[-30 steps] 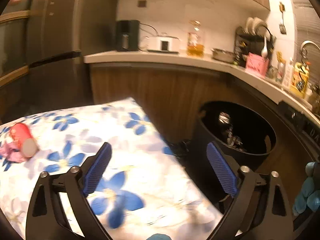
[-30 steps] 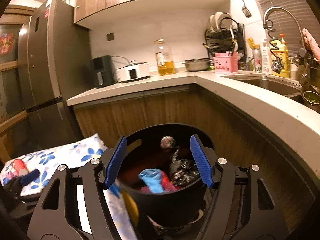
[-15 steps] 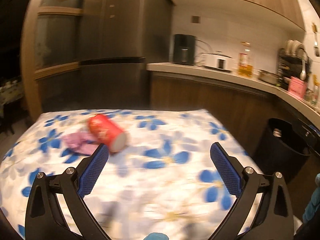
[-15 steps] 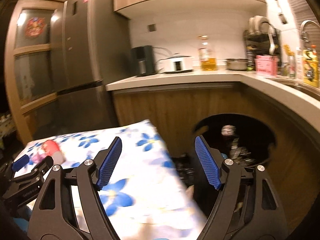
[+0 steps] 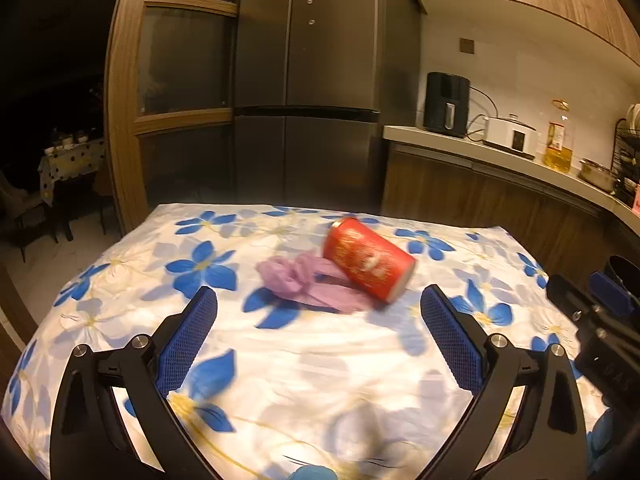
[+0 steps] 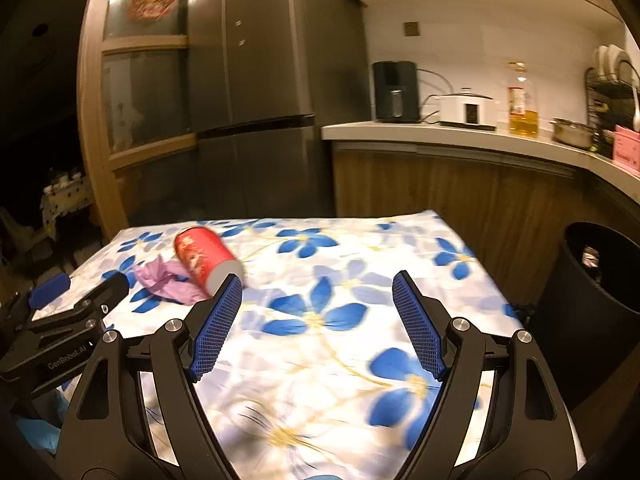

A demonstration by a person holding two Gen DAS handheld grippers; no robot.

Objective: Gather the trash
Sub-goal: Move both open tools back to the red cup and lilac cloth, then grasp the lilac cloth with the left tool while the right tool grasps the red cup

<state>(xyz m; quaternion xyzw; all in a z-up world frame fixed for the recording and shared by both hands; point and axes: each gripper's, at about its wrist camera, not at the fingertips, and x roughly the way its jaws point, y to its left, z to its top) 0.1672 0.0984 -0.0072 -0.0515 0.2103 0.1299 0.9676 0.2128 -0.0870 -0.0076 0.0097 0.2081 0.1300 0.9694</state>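
Note:
A red paper cup (image 5: 367, 264) lies on its side on the flowered tablecloth (image 5: 320, 360), touching a crumpled purple wrapper (image 5: 308, 283). My left gripper (image 5: 318, 320) is open and empty, just short of both. In the right wrist view the cup (image 6: 206, 258) and wrapper (image 6: 170, 282) lie at the far left. My right gripper (image 6: 318, 312) is open and empty over the middle of the table. The black trash bin (image 6: 596, 300) stands on the floor to the table's right, with trash inside.
A dark fridge (image 5: 308, 92) stands behind the table. A wooden counter (image 6: 460, 136) at the right holds an air fryer, a cooker and an oil bottle. The left gripper's body (image 6: 64, 320) shows at the left of the right wrist view.
Both grippers have swung left, away from the bin and toward the table. The cup and wrapper now sit ahead of the left gripper. Both jaws stay open.

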